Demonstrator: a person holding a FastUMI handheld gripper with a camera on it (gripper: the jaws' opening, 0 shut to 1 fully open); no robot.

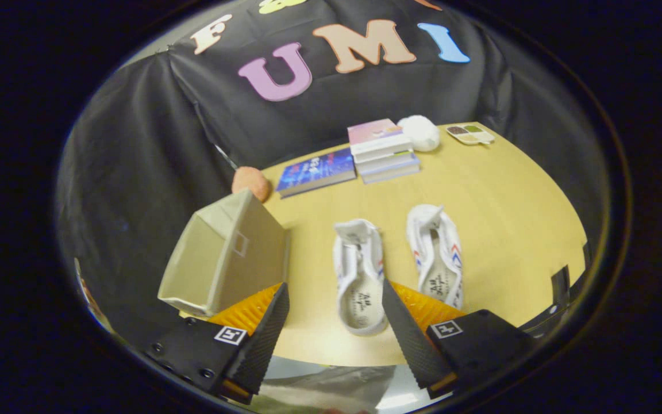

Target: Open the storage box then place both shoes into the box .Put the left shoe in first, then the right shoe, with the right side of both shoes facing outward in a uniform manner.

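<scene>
My fingers (335, 336) spread wide, holding nothing, above near edge of worktop (503, 230). Beige storage box (224, 259) just ahead of left finger. Left white shoe (360, 276) between fingers, just ahead; right shoe (437, 256) beyond right finger. Cannot tell which way box opens. Risks: shoving light box along instead of opening it; picking wrong shoe first; limp canvas folding in grip.

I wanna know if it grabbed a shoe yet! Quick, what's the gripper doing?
Gripper: open, holding nothing; the near white canvas shoe lies just ahead between its fingers, untouched.
</scene>
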